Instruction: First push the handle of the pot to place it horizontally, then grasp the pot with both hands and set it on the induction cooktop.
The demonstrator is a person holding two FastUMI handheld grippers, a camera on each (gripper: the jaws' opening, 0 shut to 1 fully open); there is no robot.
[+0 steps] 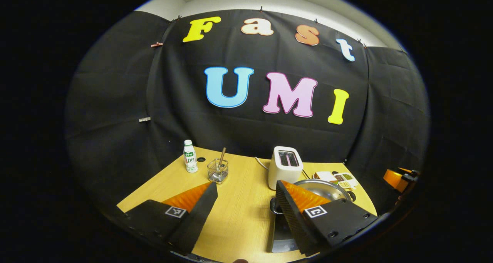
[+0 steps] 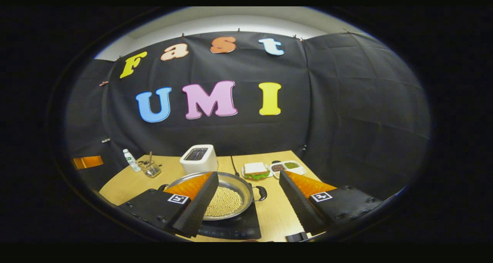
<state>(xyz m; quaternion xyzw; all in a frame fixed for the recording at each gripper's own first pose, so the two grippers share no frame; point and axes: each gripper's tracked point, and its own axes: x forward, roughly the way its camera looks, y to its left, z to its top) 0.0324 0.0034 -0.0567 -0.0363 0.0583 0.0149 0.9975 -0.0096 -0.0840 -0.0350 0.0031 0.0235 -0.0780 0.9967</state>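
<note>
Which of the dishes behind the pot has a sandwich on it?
The round plate just behind the pot's right handle; the tray beside it, to the right, holds small compartments of grains instead.

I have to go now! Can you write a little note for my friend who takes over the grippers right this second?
Left hand-held gripper: open, holding nothing, above the table.
Right hand-held gripper: open, holding nothing.
The pot, with small pale beans in it, already sits on the induction cooktop, side handles pointing left and right.
Done, as it looks: handle turned, pot set down.
Left: nothing obvious; just check the pot sits centred.
</note>
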